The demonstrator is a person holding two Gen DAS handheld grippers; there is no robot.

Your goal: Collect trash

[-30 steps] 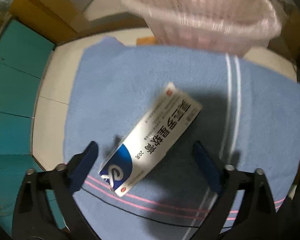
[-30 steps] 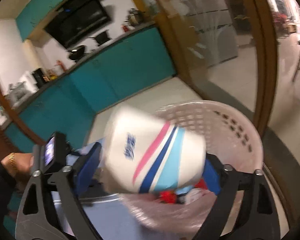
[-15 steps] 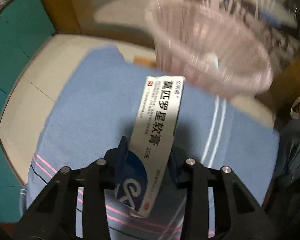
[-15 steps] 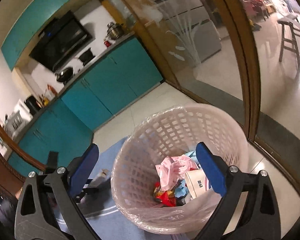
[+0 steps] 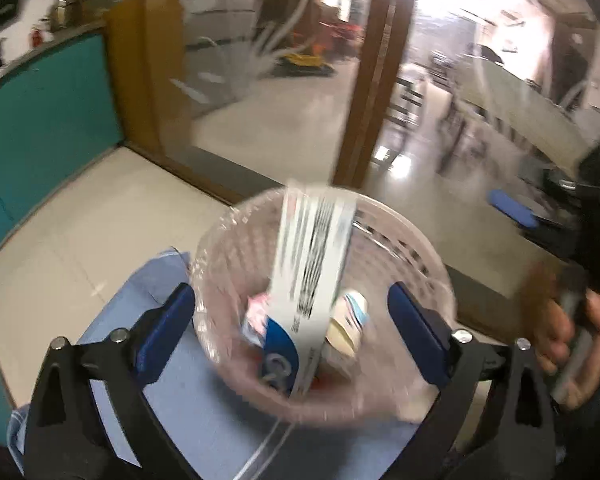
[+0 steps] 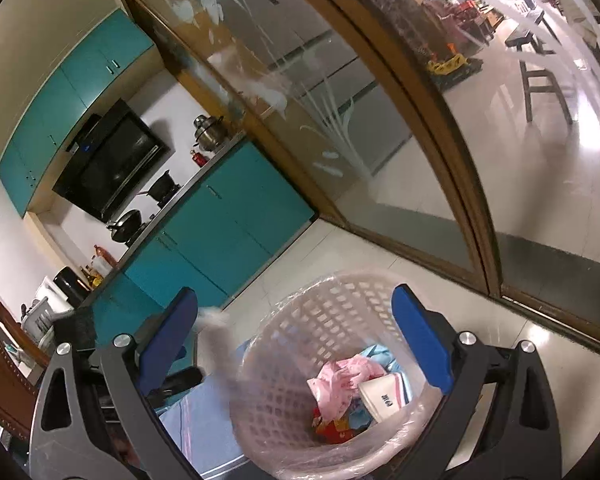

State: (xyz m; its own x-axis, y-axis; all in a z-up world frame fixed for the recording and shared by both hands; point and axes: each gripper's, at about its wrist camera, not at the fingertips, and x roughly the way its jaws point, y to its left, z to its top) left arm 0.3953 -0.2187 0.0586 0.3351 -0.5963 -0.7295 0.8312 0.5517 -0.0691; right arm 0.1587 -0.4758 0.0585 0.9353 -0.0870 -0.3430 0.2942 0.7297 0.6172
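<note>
My left gripper (image 5: 290,314) is open above the pink plastic basket (image 5: 228,240). A white and blue medicine box (image 5: 310,280) is blurred, free between the spread fingers, over the basket's mouth. A paper cup (image 5: 350,326) and pink wrapper lie inside. My right gripper (image 6: 296,328) is open and empty above the same basket (image 6: 300,344), which holds a pink wrapper (image 6: 342,382), a white cup (image 6: 384,394) and red scraps. A blurred white shape (image 6: 216,344), probably the box, shows at the basket's left rim.
The basket stands on a blue towel (image 5: 148,312) on a table. Teal cabinets (image 6: 220,232) run along the left wall. A glass sliding door with a wooden frame (image 6: 440,128) is behind the basket. The person's right hand (image 5: 568,344) holds the other gripper at the right.
My left gripper, shut on the medicine box half a second ago, has swung up over the basket and opened; the box is loose. My right gripper stayed open over the basket.
</note>
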